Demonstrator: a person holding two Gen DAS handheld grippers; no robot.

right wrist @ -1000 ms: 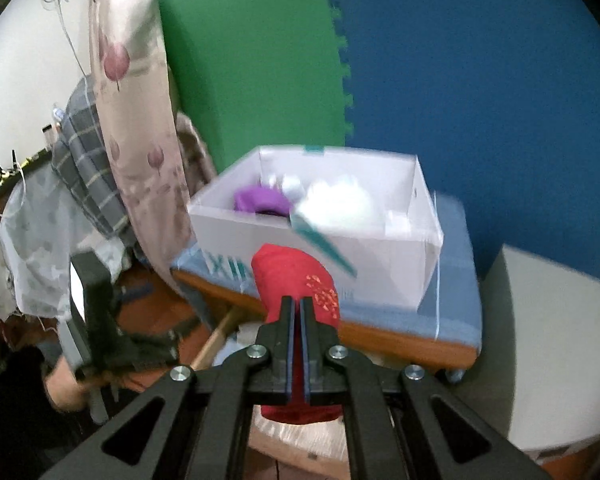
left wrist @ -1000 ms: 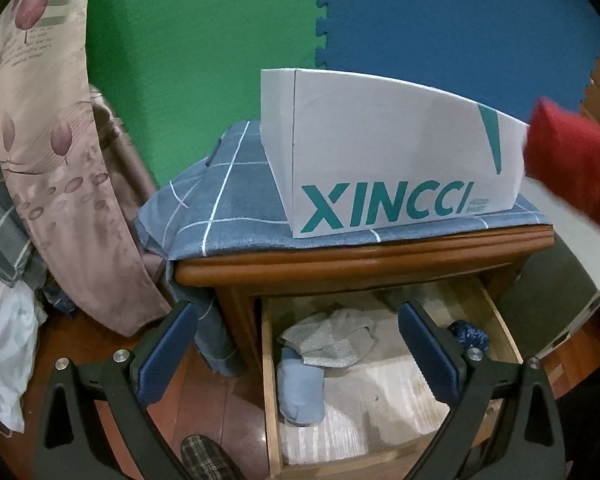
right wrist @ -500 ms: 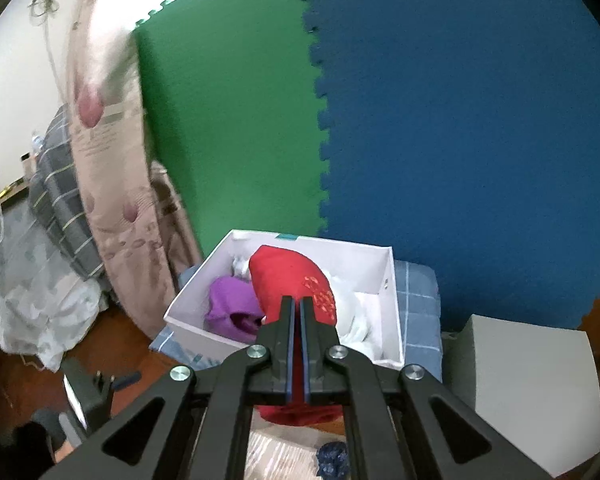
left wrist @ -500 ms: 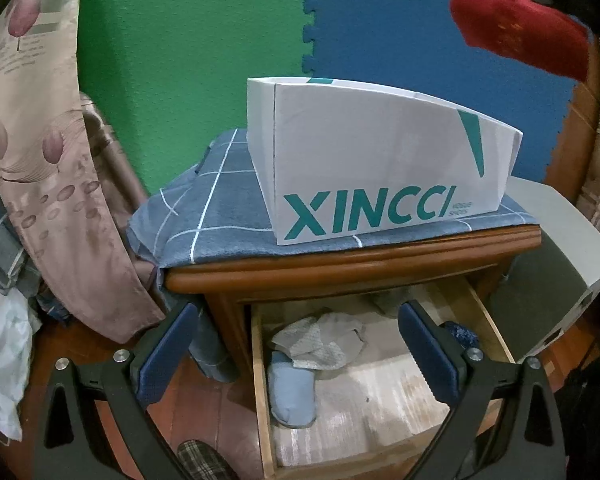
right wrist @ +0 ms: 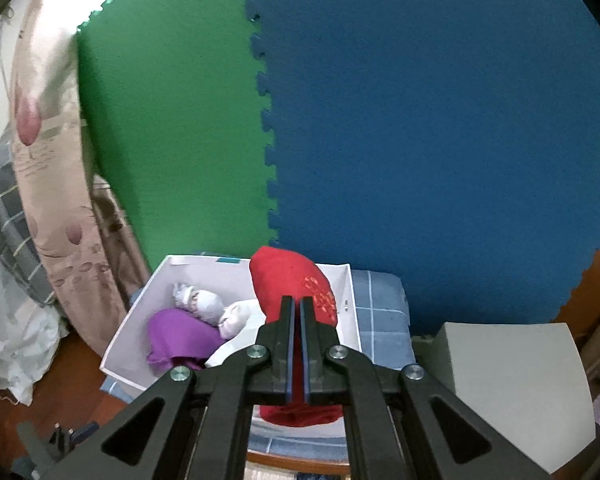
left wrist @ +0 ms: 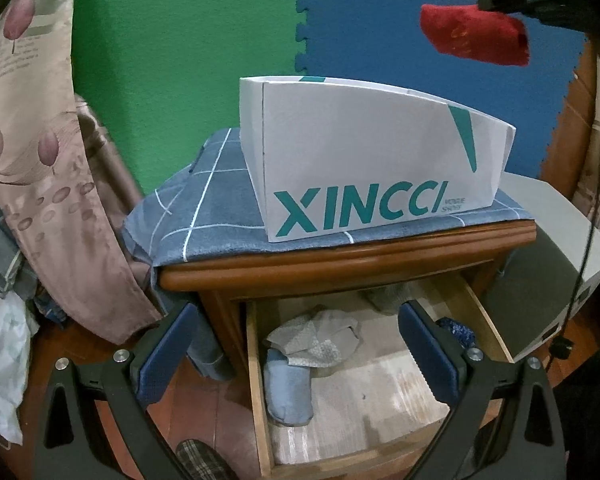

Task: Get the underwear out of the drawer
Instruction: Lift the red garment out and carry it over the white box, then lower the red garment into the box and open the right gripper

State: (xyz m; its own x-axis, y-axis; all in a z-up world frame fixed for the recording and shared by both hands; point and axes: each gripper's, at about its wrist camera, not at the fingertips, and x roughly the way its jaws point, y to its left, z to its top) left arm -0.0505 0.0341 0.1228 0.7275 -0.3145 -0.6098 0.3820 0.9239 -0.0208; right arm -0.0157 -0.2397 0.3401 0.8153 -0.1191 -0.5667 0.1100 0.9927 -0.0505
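My right gripper [right wrist: 297,304] is shut on a folded red piece of underwear [right wrist: 290,280], held in the air above the white XINCCI box [right wrist: 138,320]. The left wrist view shows the same red piece [left wrist: 474,34] high at the upper right, above the box [left wrist: 360,168]. A purple garment [right wrist: 178,332] and white rolled pieces [right wrist: 236,316] lie inside the box. My left gripper [left wrist: 298,354] stands open and empty in front of the open wooden drawer [left wrist: 256,380]. Inside the drawer lie a grey patterned piece [left wrist: 316,338], a light blue roll [left wrist: 288,390] and a dark blue piece [left wrist: 458,330].
The box rests on a blue checked cloth [left wrist: 204,216] covering the wooden nightstand [left wrist: 340,256]. Green and blue foam mats [right wrist: 420,120] line the wall behind. A beige curtain [left wrist: 56,200] hangs at the left. A grey-white unit [right wrist: 512,384] stands right of the nightstand.
My right gripper has risen with the red underwear and moved from in front of the box to above it. The left gripper has stayed in place.
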